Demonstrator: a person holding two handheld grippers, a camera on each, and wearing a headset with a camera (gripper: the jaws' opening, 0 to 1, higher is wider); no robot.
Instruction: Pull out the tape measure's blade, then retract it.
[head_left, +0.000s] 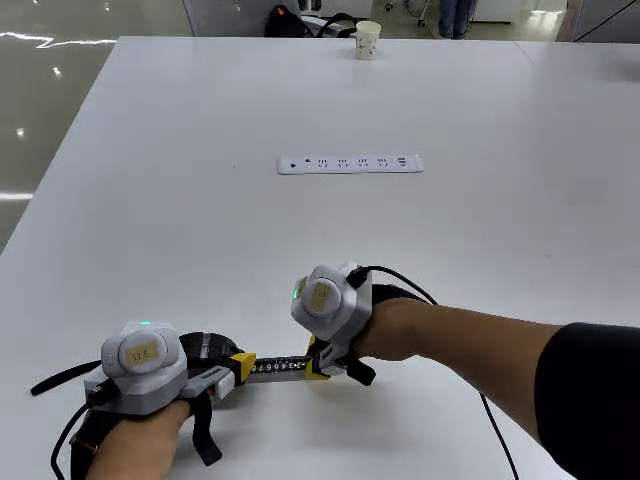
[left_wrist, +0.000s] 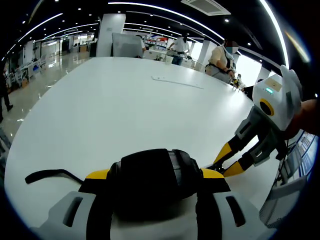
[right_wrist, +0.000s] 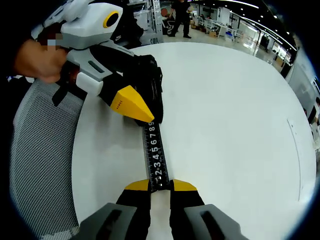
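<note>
Holding the black tape measure (left_wrist: 150, 182) at the near left of the white worktop (head_left: 300, 110), my left claw (head_left: 236, 368) is closed around its case. My right claw (right_wrist: 160, 186) pinches the tip of the blade (right_wrist: 154, 150). A short stretch of blade is out between them. A power strip (head_left: 350, 164) lies far behind.

One tape measure (head_left: 205, 350), with one blade (right_wrist: 155, 155) out of it. Two grippers: one left gripper (head_left: 228, 362) and one right gripper (right_wrist: 160, 186), each with two yellow-tipped fingers (right_wrist: 137, 186). One table (head_left: 200, 200) carries one white power strip (head_left: 350, 164) and one paper cup (head_left: 368, 39). Possibly one dark bag (head_left: 290, 20) lies at its far edge. Two people (left_wrist: 220, 57) stand beyond the table in the left gripper view.
</note>
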